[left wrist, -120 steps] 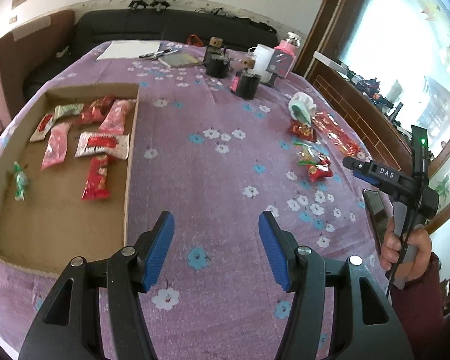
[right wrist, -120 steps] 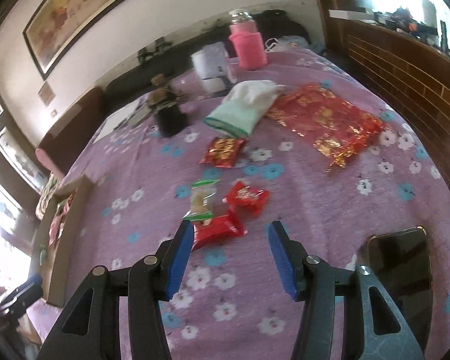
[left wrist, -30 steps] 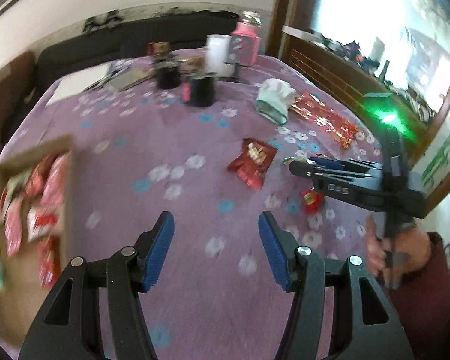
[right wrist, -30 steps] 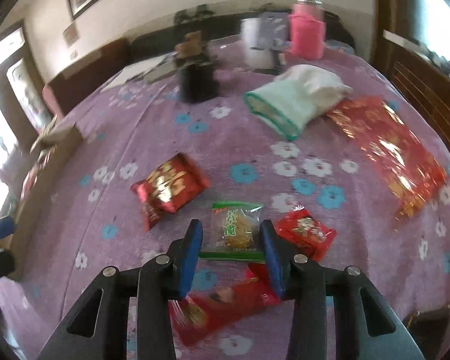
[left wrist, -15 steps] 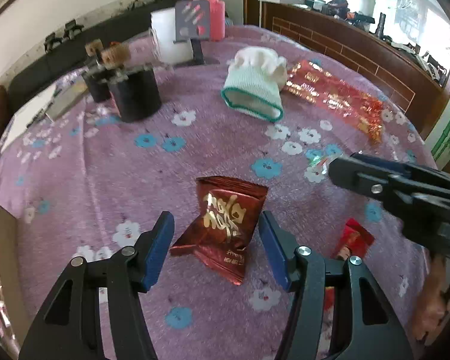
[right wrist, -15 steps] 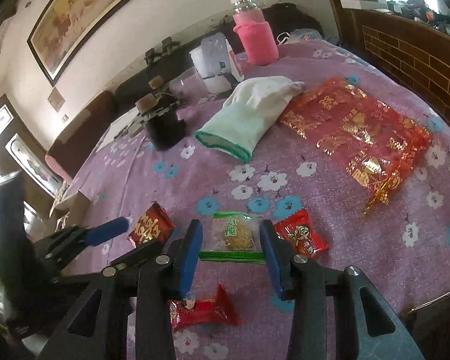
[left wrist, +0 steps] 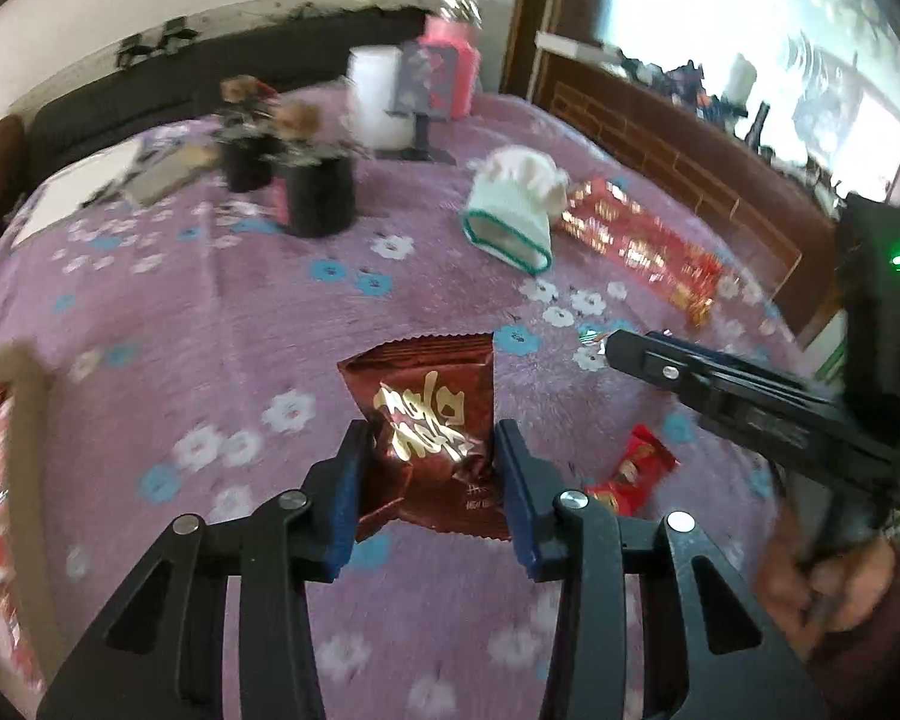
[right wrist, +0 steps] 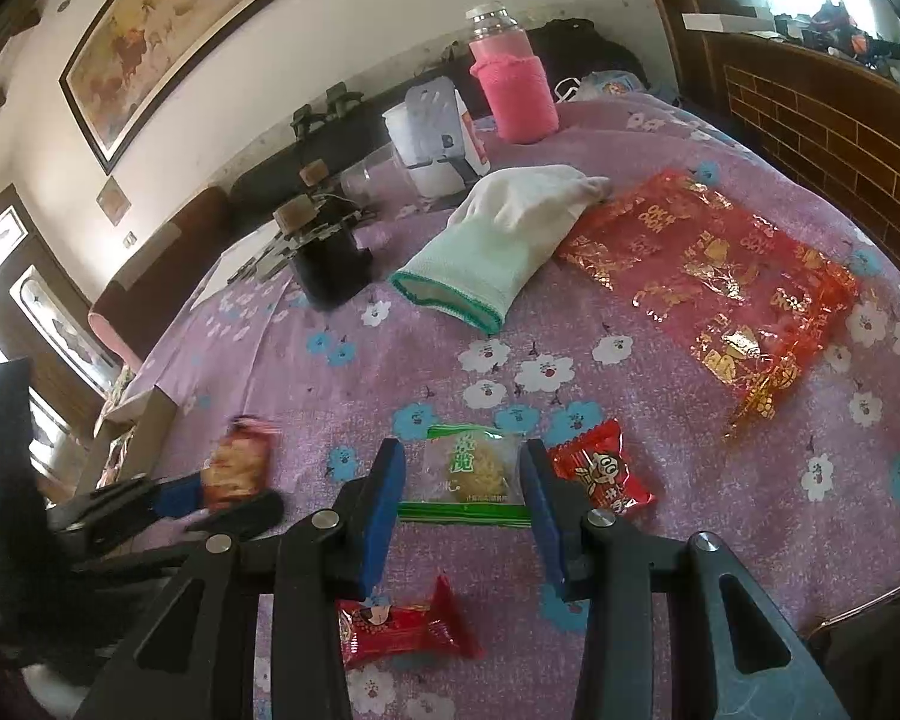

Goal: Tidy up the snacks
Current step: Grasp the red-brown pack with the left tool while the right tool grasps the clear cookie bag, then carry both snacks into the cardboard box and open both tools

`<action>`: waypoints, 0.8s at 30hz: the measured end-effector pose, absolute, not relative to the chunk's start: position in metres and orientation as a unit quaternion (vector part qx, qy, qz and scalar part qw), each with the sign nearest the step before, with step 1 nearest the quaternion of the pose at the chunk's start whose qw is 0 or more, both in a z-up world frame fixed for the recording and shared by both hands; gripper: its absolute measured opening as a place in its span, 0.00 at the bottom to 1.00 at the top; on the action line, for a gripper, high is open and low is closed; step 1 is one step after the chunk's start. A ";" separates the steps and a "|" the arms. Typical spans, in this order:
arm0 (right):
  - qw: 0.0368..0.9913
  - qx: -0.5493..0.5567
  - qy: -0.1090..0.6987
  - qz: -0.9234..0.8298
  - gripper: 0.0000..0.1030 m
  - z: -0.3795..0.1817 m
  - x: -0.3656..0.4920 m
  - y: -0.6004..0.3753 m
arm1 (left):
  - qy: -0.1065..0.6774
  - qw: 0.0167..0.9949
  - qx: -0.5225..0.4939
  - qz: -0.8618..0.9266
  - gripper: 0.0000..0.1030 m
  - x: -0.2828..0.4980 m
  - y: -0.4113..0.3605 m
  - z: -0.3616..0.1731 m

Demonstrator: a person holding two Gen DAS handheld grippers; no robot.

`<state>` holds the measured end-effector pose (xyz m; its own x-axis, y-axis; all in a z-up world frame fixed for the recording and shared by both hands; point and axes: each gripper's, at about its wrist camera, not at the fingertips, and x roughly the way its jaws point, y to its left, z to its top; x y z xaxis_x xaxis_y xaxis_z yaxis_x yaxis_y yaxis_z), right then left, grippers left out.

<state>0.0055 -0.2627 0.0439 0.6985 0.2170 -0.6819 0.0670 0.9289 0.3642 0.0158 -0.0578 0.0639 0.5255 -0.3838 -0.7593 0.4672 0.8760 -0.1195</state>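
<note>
On purple floral cloth: four snack packets. Left gripper jaws, just closing, pinch dark-red packet; right gripper clamps green-edged packet. Two red packets loose.

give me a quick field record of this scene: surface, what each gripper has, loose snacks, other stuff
surface: purple flowered cloth
left gripper: jaws just been closing, pads pressing the dark red snack packet
right gripper: pads against the sides of the green-edged clear snack packet
loose snacks: red packet right of the right gripper; another red packet under it
box: cardboard box with snacks, far left
other: white glove, red-gold bag, pink bottle
</note>
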 end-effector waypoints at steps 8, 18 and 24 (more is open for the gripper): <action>0.909 0.157 0.385 0.034 0.40 0.041 0.003 -0.250 | 0.396 0.897 -0.009 -0.195 0.38 -0.040 0.051 0.094; 0.913 0.088 0.378 0.125 0.40 0.091 -0.015 -0.140 | 0.430 0.900 -0.059 -0.033 0.38 -0.049 0.211 0.070; 0.883 0.028 0.402 0.241 0.39 0.091 -0.014 -0.009 | 0.449 0.891 -0.075 -0.008 0.38 -0.046 0.242 0.047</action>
